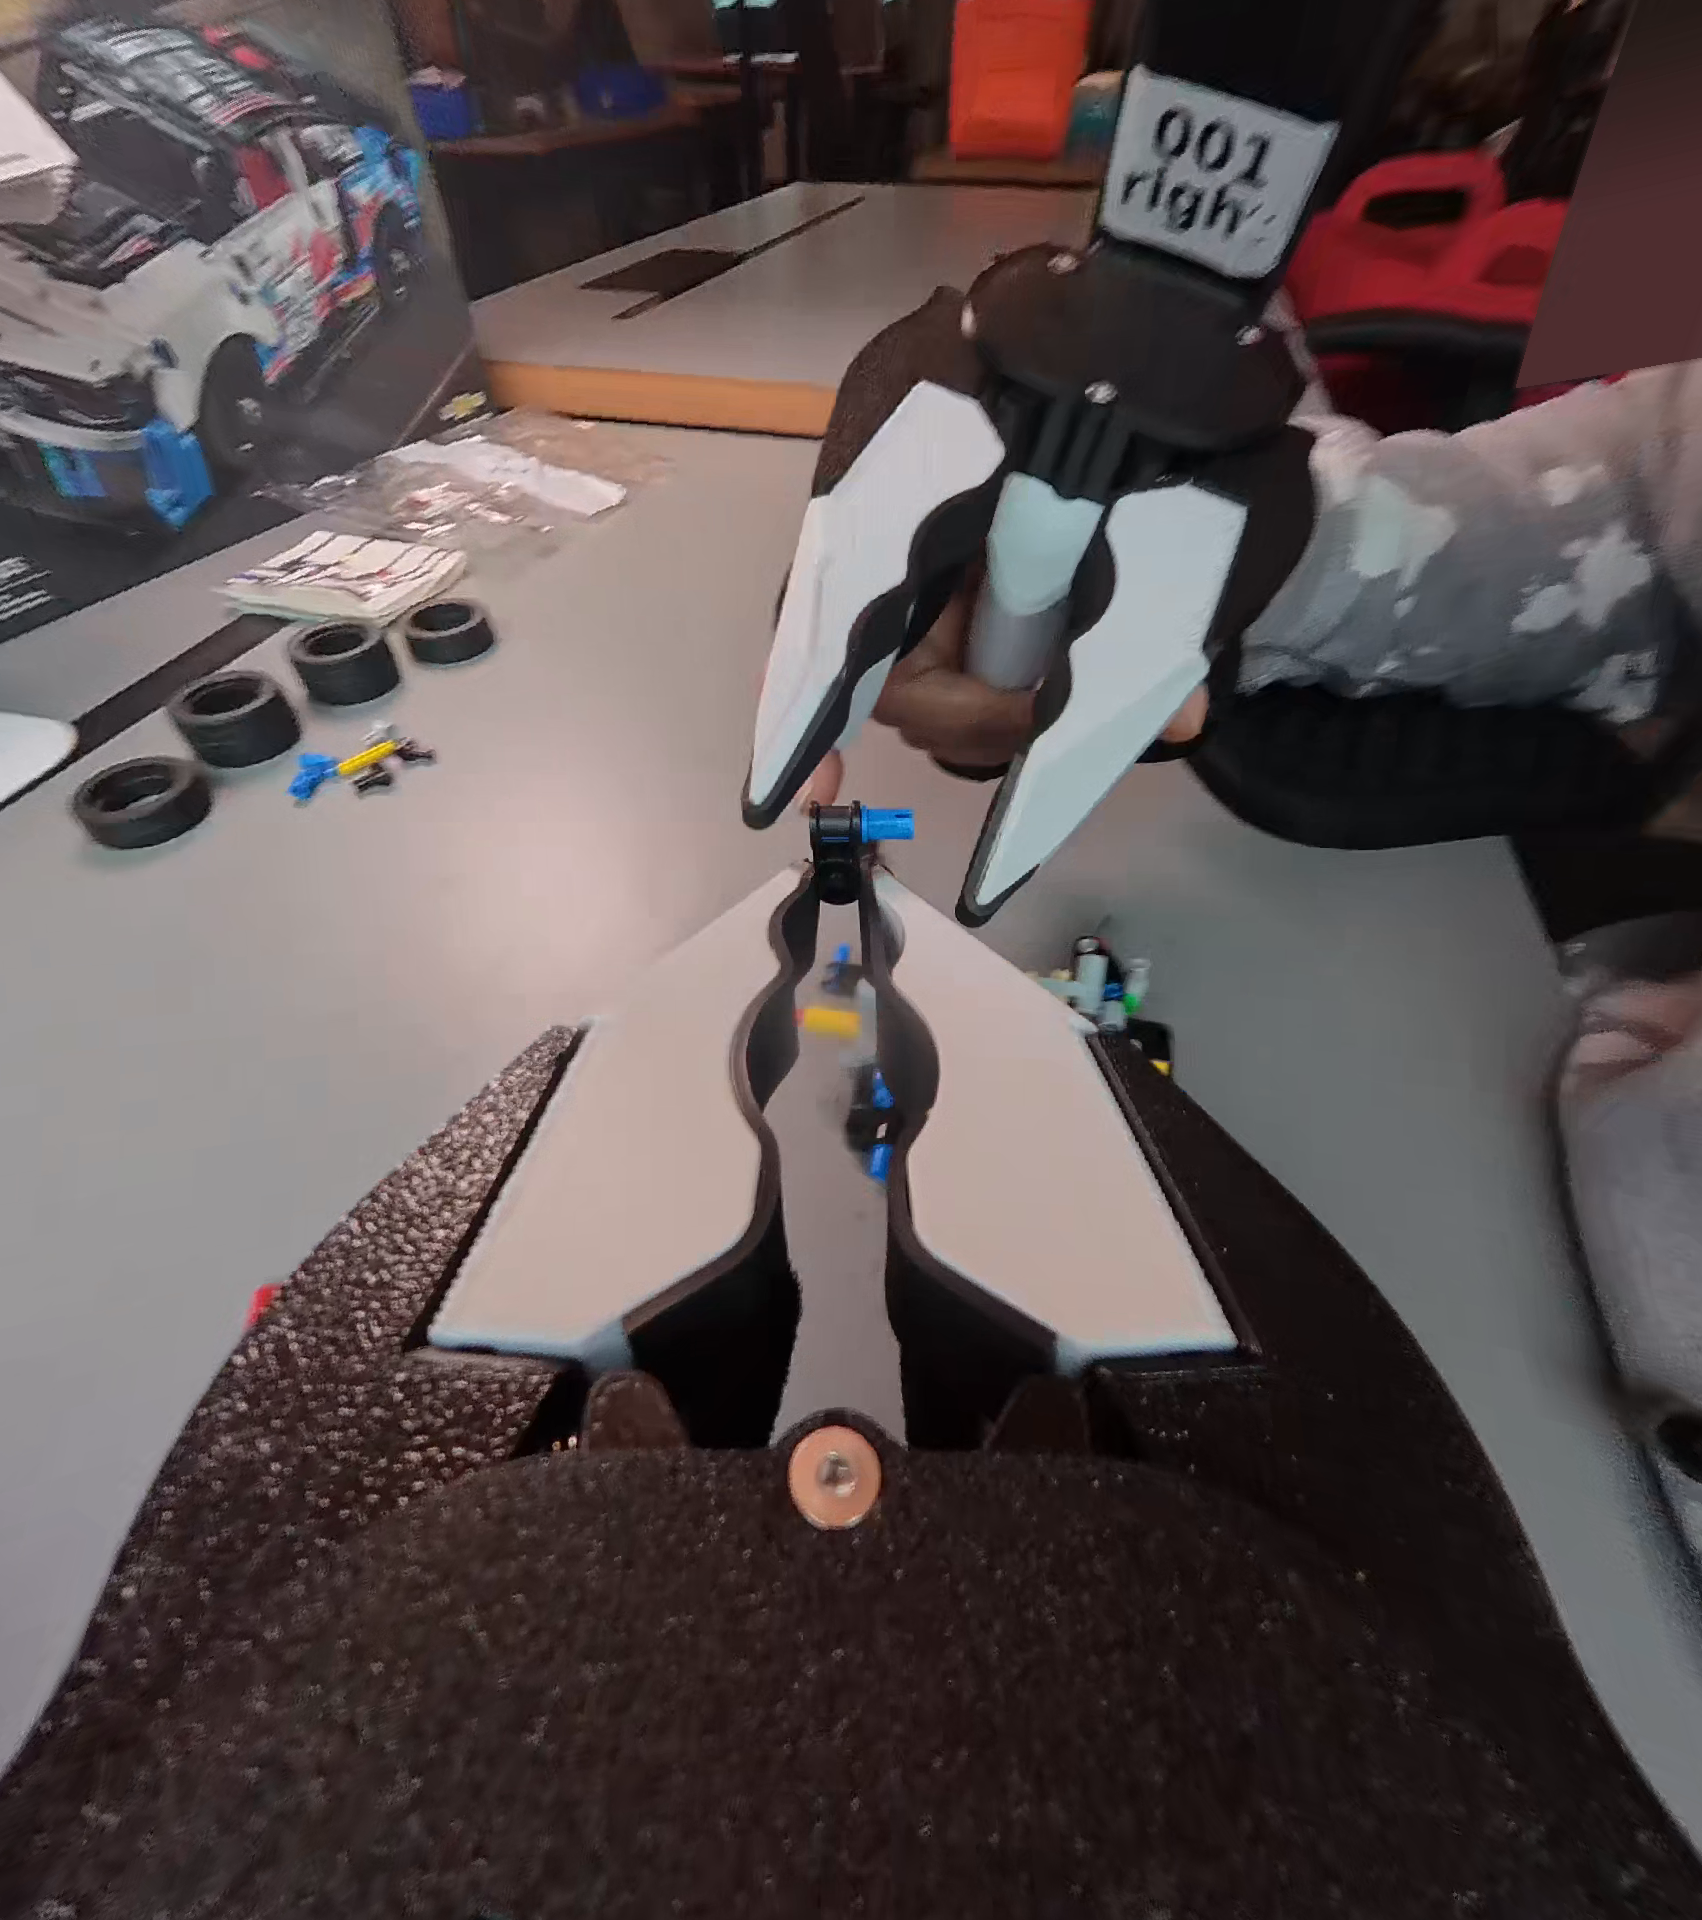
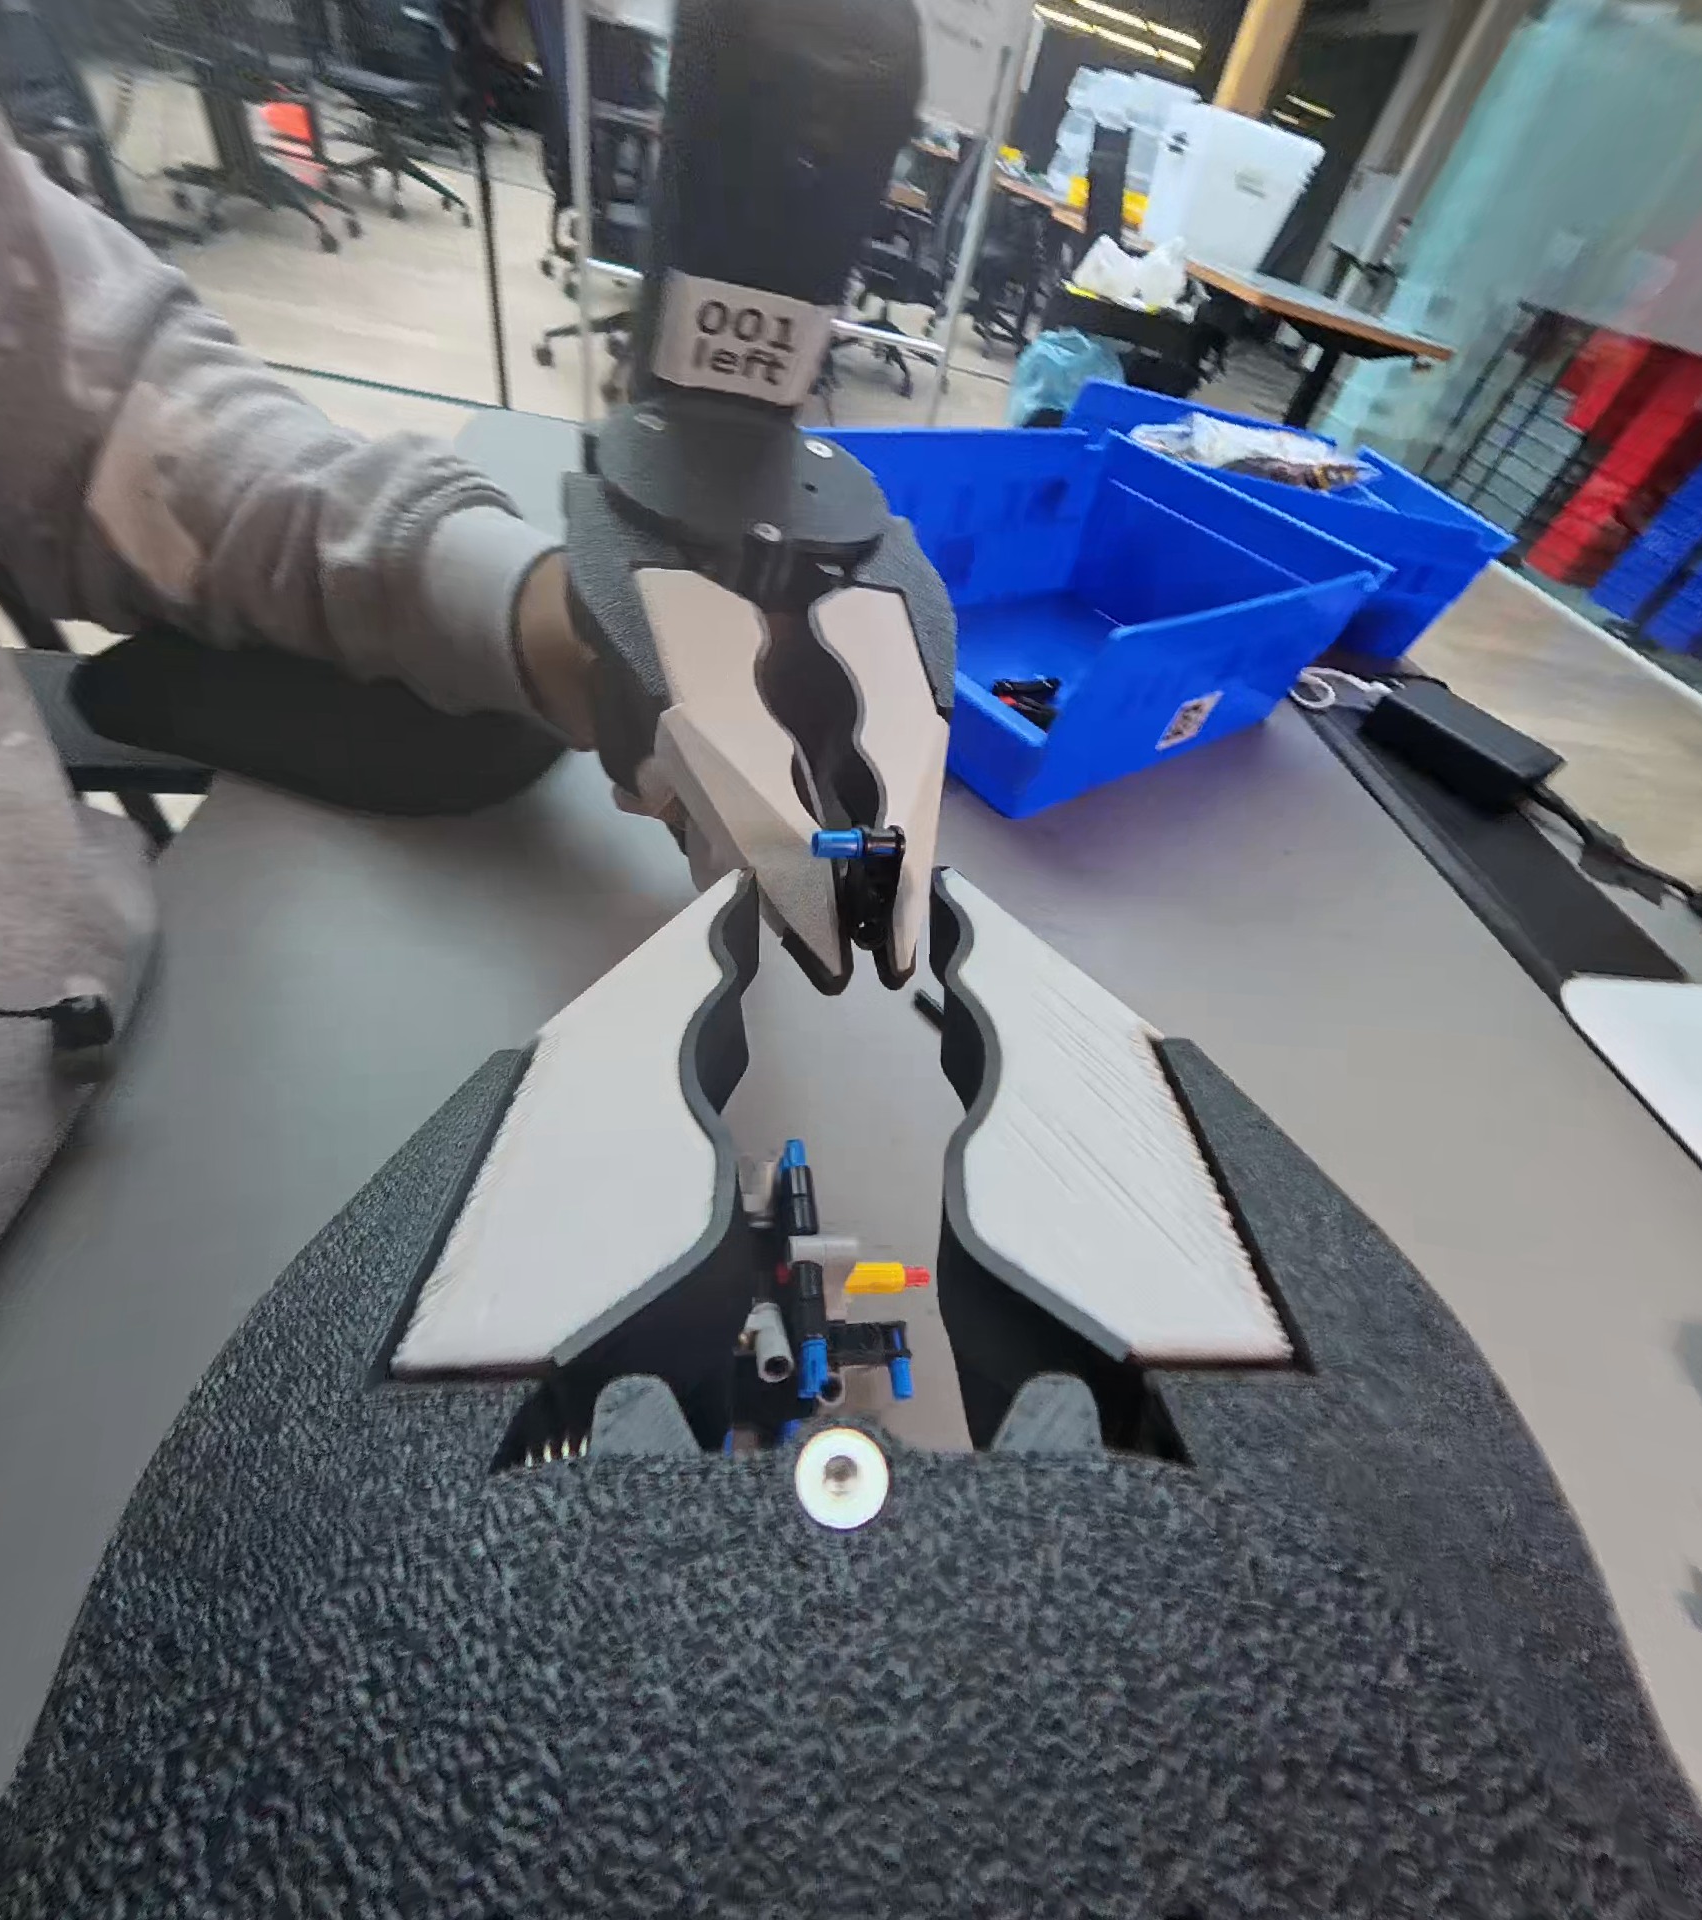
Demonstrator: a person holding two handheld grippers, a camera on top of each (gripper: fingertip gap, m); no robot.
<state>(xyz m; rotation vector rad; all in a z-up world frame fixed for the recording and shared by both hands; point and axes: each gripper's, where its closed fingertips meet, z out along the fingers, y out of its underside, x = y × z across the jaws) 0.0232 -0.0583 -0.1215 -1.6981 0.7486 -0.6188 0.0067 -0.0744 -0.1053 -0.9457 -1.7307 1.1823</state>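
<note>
My left gripper (image 1: pixel 839 878) is shut on a small black connector piece (image 1: pixel 836 844) with a blue pin (image 1: pixel 891 824) pushed through its top. It holds the piece above the grey table (image 1: pixel 327 1039). The same gripper (image 2: pixel 859 977) and piece (image 2: pixel 873 868) show in the right wrist view, the blue pin (image 2: pixel 834 844) pointing left. My right gripper (image 2: pixel 842 883) is open, its fingertips on either side of the left gripper's tips. In the left wrist view the right gripper (image 1: pixel 868 868) hangs open just over the piece. A small part-built assembly (image 2: pixel 816 1299) of black, grey, blue and yellow parts lies on the table below.
Several black tyres (image 1: pixel 234 717) and small loose parts (image 1: pixel 359 769) lie to the left, with a booklet (image 1: pixel 348 571) and a model car box (image 1: pixel 130 312) behind. Blue bins (image 2: pixel 1138 623) stand at the far side. A power adapter (image 2: pixel 1460 743) and cable lie at the right edge. My two grippers' fingertips are within a few centimetres of each other.
</note>
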